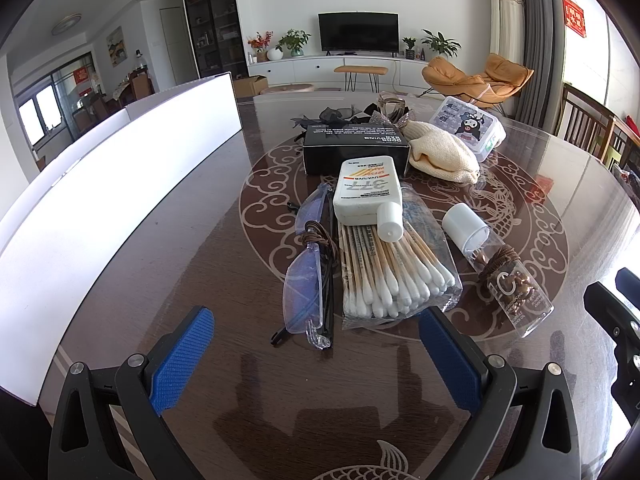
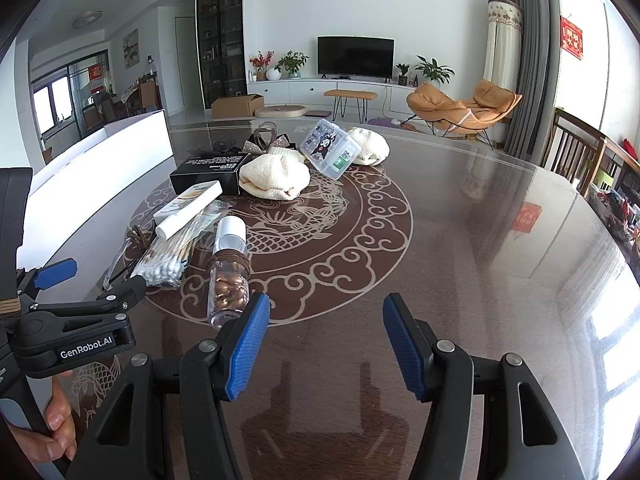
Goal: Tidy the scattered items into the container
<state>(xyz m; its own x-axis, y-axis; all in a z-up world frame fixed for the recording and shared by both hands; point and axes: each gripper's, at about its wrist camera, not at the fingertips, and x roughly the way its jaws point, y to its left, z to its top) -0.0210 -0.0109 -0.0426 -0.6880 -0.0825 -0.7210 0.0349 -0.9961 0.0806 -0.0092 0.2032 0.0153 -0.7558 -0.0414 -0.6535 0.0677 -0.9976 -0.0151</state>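
With both the left claw [image 1: 316, 356] and right claw [image 2: 324, 344] apart and empty above the bench [image 2: 480, 240], nothing is gathered yet, so the next move is probably grasping the cotton swabs [image 1: 394, 276] for the white container [image 1: 100, 208] just left.

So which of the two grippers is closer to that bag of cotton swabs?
Left. The left gripper hangs open just in front of the bag of cotton swabs, almost lined up with it. The right gripper, also open, sits further off to the side, past the clear bottle.
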